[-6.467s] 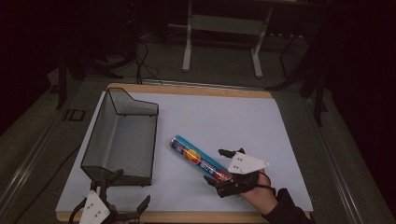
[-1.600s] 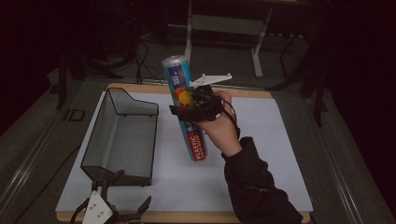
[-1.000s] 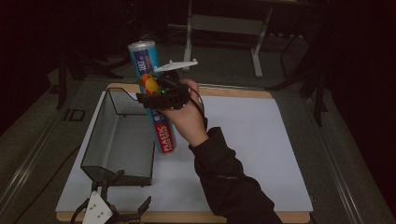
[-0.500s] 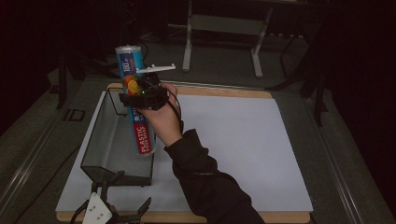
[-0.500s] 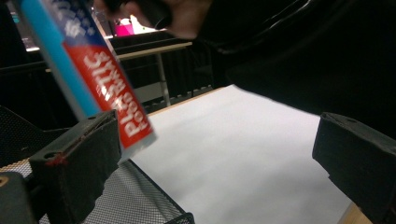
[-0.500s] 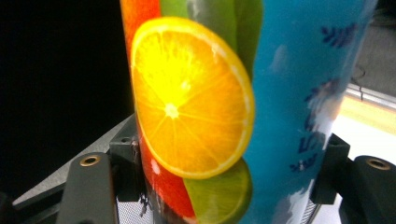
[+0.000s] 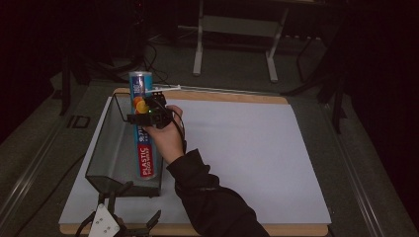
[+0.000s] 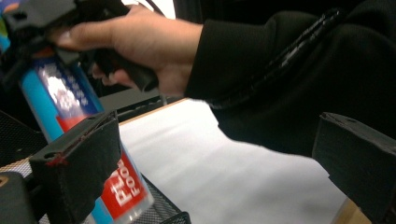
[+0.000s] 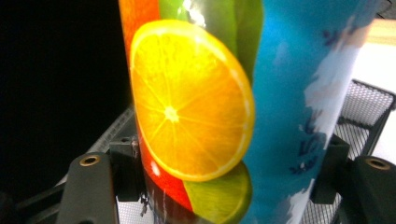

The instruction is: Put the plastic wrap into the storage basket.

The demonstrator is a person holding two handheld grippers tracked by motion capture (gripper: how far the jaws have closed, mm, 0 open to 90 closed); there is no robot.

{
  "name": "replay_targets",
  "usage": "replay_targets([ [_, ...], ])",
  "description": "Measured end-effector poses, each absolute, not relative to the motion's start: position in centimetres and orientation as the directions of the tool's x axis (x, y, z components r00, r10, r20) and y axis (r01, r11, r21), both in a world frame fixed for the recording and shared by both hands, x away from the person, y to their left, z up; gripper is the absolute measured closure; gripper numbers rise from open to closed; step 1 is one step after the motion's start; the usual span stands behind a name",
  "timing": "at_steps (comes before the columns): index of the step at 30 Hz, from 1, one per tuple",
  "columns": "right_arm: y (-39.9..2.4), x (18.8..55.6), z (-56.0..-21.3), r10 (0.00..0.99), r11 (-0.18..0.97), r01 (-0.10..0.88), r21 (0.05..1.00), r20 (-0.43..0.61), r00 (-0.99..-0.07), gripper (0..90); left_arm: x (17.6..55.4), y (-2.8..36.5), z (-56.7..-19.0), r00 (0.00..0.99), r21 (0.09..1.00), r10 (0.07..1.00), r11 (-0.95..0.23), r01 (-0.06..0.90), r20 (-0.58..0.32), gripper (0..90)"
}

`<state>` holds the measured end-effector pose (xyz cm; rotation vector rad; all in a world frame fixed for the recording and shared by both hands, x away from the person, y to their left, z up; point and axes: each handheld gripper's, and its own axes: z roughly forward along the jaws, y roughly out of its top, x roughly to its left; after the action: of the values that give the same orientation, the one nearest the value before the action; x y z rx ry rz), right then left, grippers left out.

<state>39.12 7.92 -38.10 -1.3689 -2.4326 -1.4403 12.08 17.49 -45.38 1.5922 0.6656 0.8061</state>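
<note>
A tall blue roll of plastic food wrap (image 7: 146, 159) with an orange slice printed on it stands nearly upright, its lower end down inside the black mesh basket (image 7: 104, 144) at the table's left. My right gripper (image 7: 148, 116) is shut on the roll's upper part. In the right gripper view the roll (image 9: 210, 116) sits between the two jaws of that gripper (image 9: 233, 191). Whether the roll's end touches the basket floor I cannot tell. My left gripper (image 7: 132, 205) lies open at the front edge, just before the basket; its view looks up at the roll (image 8: 65, 107) and the hand (image 8: 135, 37).
A white sheet (image 7: 247, 148) covers the wooden table board to the right of the basket. A dark sleeve (image 7: 212, 197) crosses the front middle. Table legs and cables (image 7: 197, 44) stand on the floor beyond the far edge.
The right gripper picked the roll up from the table, stood it upright, and carried it left over the basket, lowering its end into it. The left gripper has stayed put.
</note>
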Motion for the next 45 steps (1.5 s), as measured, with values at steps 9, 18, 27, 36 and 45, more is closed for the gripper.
replay_targets([
  [9, 8.4, 38.2, -39.9, 0.704, 0.241, 0.726, 0.644, 0.400, -0.588, 31.7, 11.9, 17.3, -45.4, 0.607, 0.985, 0.781, -0.170, -0.021, 0.147, 1.7],
  [18, 8.5, 38.8, -41.1, 0.758, 0.220, 0.770, 0.599, 0.392, -0.521, 31.6, 12.0, 17.3, -45.4, 0.606, 0.985, 0.782, -0.174, -0.018, 0.149, 1.7],
  [27, 9.6, 40.6, -43.4, 0.806, 0.133, 0.796, 0.591, 0.403, -0.433, 31.4, 11.8, 17.3, -45.4, 0.607, 0.984, 0.780, -0.174, -0.024, 0.153, 1.6],
  [36, 11.0, 40.9, -44.6, 0.833, 0.126, 0.782, 0.610, 0.363, -0.418, 31.0, 11.7, 17.5, -45.3, 0.608, 0.985, 0.779, -0.171, -0.030, 0.154, 1.6],
  [45, 11.3, 41.7, -46.4, 0.856, 0.120, 0.798, 0.591, 0.345, -0.384, 30.9, 11.6, 17.5, -45.3, 0.608, 0.985, 0.779, -0.170, -0.032, 0.155, 1.6],
])
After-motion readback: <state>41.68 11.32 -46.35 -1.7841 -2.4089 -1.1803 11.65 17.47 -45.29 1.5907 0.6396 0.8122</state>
